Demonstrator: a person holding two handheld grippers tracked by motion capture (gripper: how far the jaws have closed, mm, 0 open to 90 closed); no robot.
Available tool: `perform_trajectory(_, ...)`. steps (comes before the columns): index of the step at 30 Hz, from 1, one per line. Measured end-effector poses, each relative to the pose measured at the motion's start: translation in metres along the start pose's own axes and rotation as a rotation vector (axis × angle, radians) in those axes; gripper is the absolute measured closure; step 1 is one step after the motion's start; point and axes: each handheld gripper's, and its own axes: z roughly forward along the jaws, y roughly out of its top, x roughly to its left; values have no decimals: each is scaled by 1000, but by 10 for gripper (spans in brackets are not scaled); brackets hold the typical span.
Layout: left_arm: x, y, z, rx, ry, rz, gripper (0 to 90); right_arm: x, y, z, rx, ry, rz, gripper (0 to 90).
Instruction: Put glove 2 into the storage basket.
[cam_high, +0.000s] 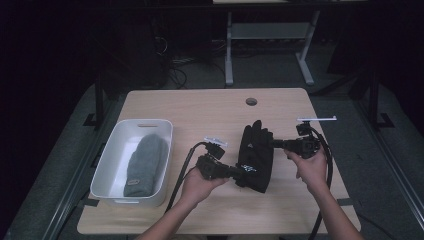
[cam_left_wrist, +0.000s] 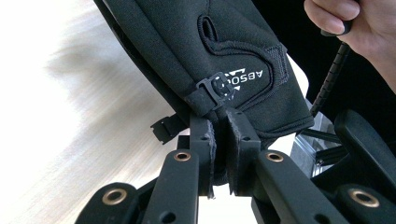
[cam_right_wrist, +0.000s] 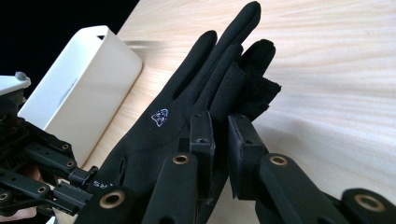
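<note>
Hat (cam_high: 145, 164) in tub (cam_high: 113, 145), left of glove (cam_high: 256, 155)

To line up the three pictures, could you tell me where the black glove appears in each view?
High view: black glove right of centre on the table, held between both grippers.
Left gripper view: top centre, its cuff pinched in the jaws.
Right gripper view: centre, fingers pointing up, the jaws clamped on its edge.
Shared landmark: the white bin, in the high and right gripper views.

I see a black glove (cam_high: 256, 156) with small white print near its cuff. It hangs lifted above the table, fingers pointing away from me.
</note>
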Motion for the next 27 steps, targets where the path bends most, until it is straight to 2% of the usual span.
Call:
perform_trajectory(10, 4, -1, -18, -20, 9, -6, 828, 13, 11, 9, -1, 27, -13, 813)
perform_trajectory(13, 7, 0, -23, -19, 14, 3, 828, 16, 14, 12, -3, 32, -15, 812)
perform_trajectory(27, 8, -2, -39, -41, 23, -3, 828, 30, 24, 17, -2, 75, -16, 812)
